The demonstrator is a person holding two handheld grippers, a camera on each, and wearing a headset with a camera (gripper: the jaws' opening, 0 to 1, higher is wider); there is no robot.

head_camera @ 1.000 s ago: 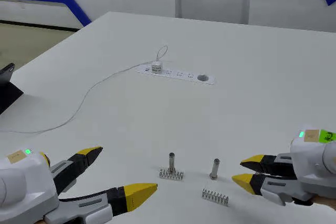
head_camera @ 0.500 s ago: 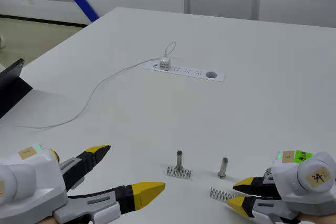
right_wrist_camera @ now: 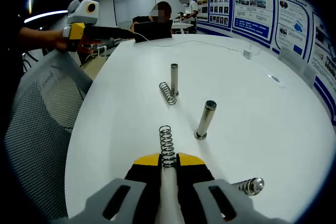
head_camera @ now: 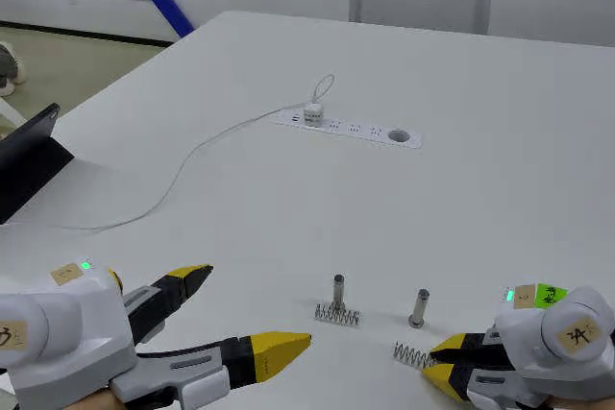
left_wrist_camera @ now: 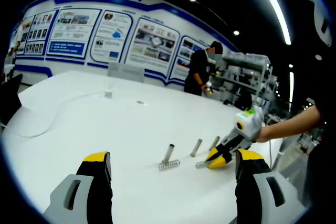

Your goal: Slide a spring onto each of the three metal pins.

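Fingers (right_wrist_camera: 144, 162) of the right gripper (right_wrist_camera: 168, 161) pinch the near end of a spring (right_wrist_camera: 167, 141) lying on the bench (right_wrist_camera: 236, 98). The left gripper (head_camera: 242, 308) gapes, holding nothing. The far pin (right_wrist_camera: 174, 80) and near pin (right_wrist_camera: 203, 120) stand bare, with a second spring (right_wrist_camera: 167, 92) at the far pin's foot. A third pin (right_wrist_camera: 248, 185), lying flat, seems already sleeved.

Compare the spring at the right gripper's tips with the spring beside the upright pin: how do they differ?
The held spring has one end pinched in the right gripper's shut jaws; the loose spring is touched by no gripper. The loose spring rests against an upright pin's base; the held spring lies clear of every pin. Both are similar coils, neither on a pin.
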